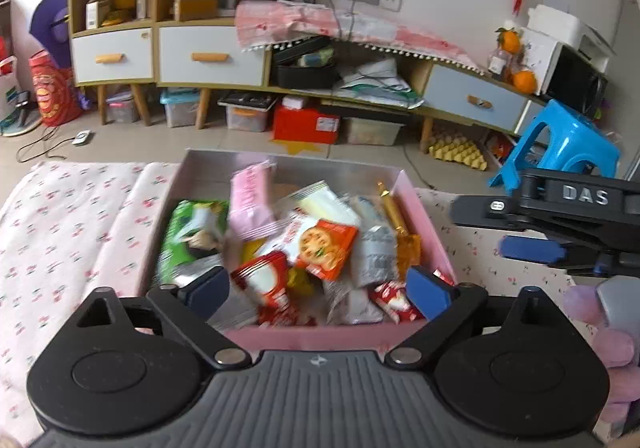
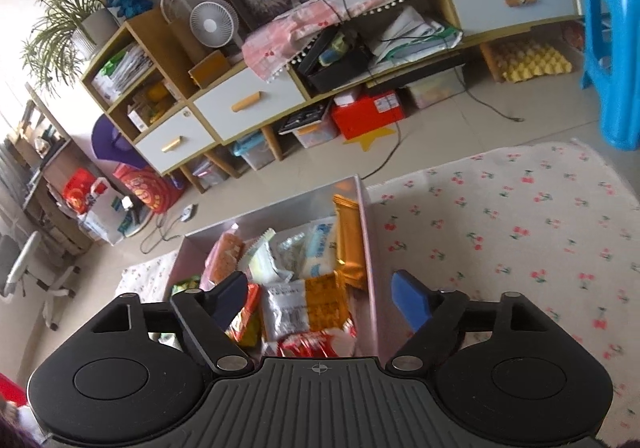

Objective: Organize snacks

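We hold the left gripper (image 1: pixel 318 290) above a pink box (image 1: pixel 304 338), its blue pads spread wide with nothing pressed between them. The box brims with snack packets (image 1: pixel 320 244), an orange cracker packet (image 1: pixel 326 248) near the middle. The right gripper (image 1: pixel 532 248) juts in from the right, over the cherry-print cloth (image 1: pixel 60 232).

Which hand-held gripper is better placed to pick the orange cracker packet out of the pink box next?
Left, probably. The left hand-held gripper is open, centred over the pink box, with the orange cracker packet just ahead. The right hand-held gripper, also open, straddles the box's right wall.
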